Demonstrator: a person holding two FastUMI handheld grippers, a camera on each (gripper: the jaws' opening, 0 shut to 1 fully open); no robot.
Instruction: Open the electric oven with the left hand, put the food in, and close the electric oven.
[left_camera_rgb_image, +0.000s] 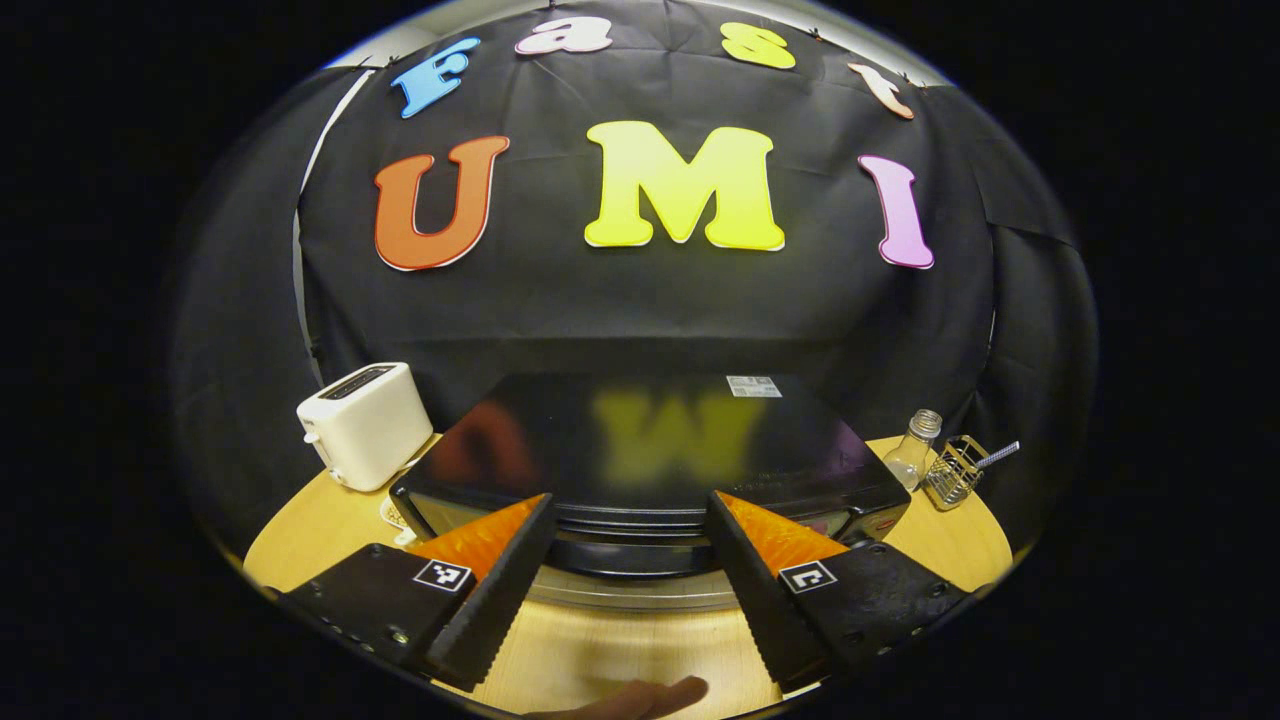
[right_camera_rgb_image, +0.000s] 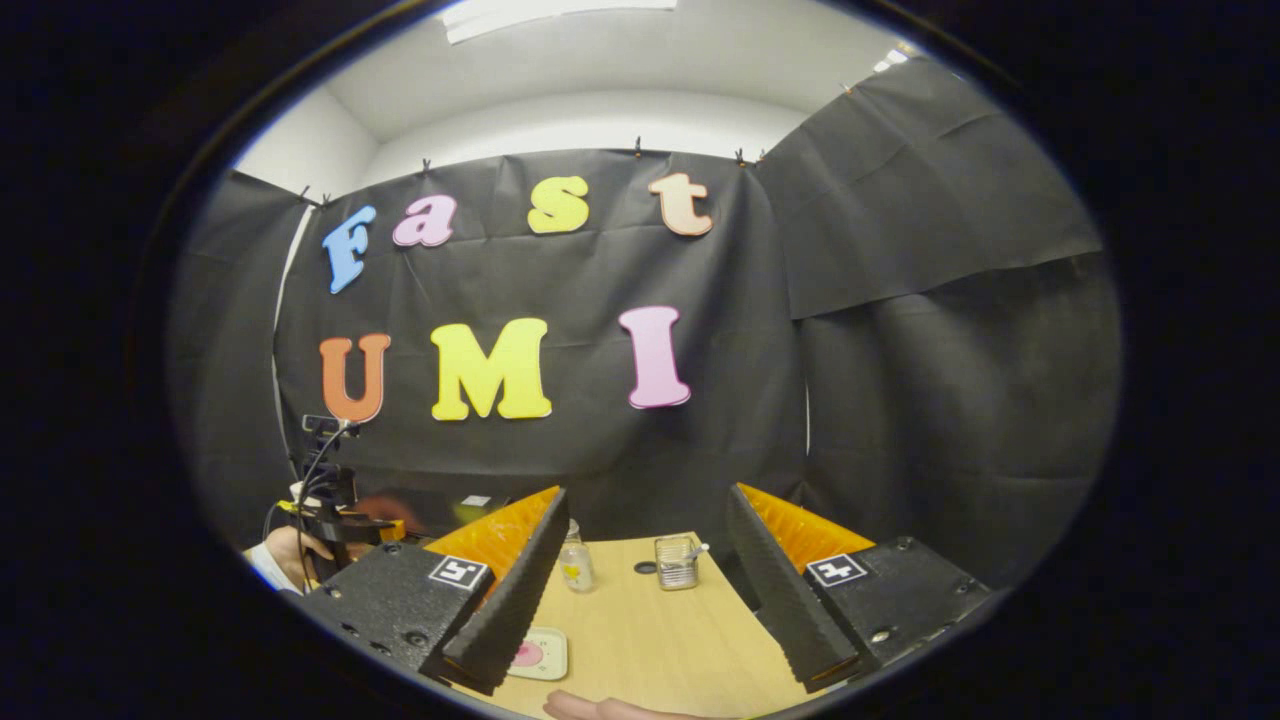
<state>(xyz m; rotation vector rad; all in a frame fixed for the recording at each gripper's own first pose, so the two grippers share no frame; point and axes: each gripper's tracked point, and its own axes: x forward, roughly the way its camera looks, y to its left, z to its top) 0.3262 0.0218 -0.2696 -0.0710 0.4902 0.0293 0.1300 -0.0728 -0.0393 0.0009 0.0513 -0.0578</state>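
Note:
The black electric oven (left_camera_rgb_image: 650, 440) stands on the wooden table (left_camera_rgb_image: 620, 650) right in front of my left gripper (left_camera_rgb_image: 630, 500). That gripper is open, and the oven's front top edge lies between its spread fingers with nothing clamped. The door looks closed. In the right gripper view, my right gripper (right_camera_rgb_image: 648, 495) hangs open and holds nothing above the table (right_camera_rgb_image: 650, 630). Below its left finger sits a small pale plate (right_camera_rgb_image: 552, 640) with a pink piece of food (right_camera_rgb_image: 527, 655). At the far left there, the other gripper (right_camera_rgb_image: 325, 515) and the hand (right_camera_rgb_image: 285, 550) holding it show.
A white toaster (left_camera_rgb_image: 365, 425) stands left of the oven. To the oven's right are a glass bottle (left_camera_rgb_image: 912, 452) and a small wire basket (left_camera_rgb_image: 955, 470), seen too as the bottle (right_camera_rgb_image: 575, 565) and basket (right_camera_rgb_image: 677, 562). A fingertip (left_camera_rgb_image: 640, 695) shows at the bottom edge.

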